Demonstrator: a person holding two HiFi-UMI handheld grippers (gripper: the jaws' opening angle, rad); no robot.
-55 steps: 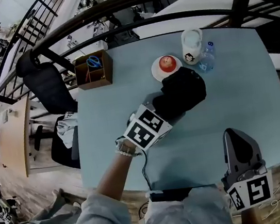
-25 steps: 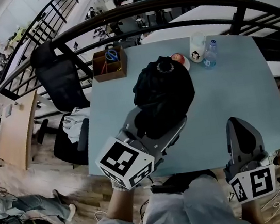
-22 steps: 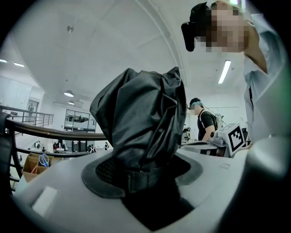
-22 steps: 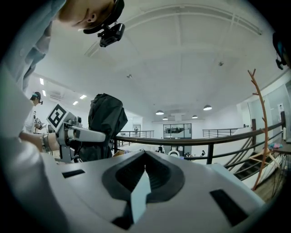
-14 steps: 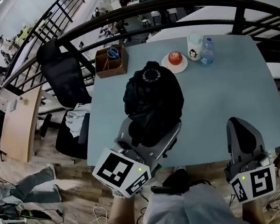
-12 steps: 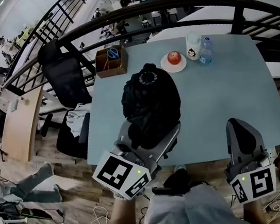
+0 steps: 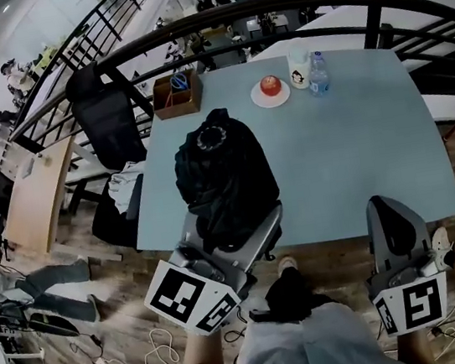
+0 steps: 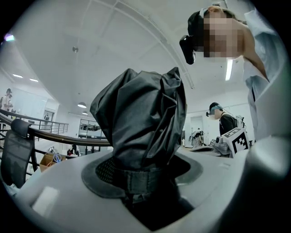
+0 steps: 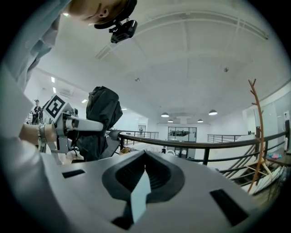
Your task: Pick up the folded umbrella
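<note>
The folded umbrella (image 7: pixel 223 177), a bundle of crumpled black fabric with a strap round its lower part, hangs in the air above the table's near left part. My left gripper (image 7: pixel 233 234) is shut on its lower end. In the left gripper view the umbrella (image 8: pixel 141 123) rises upright out of the left gripper (image 8: pixel 145 182) and fills the middle. My right gripper (image 7: pixel 391 224) is shut and holds nothing, just off the table's near edge at the right. The right gripper view shows the right gripper (image 9: pixel 143 175) pointing upward, with the umbrella (image 9: pixel 102 118) at the left.
On the pale blue table (image 7: pixel 357 140), at its far side, stand a wooden box (image 7: pixel 178 93) with blue scissors, a plate with a red apple (image 7: pixel 270 87), a mug (image 7: pixel 300 68) and a water bottle (image 7: pixel 318 75). A black chair (image 7: pixel 104 119) is at the left, a dark railing (image 7: pixel 269 9) beyond.
My left gripper has lifted the umbrella off the table beside the plate and drawn it up and back toward me. The right gripper has stayed put.
</note>
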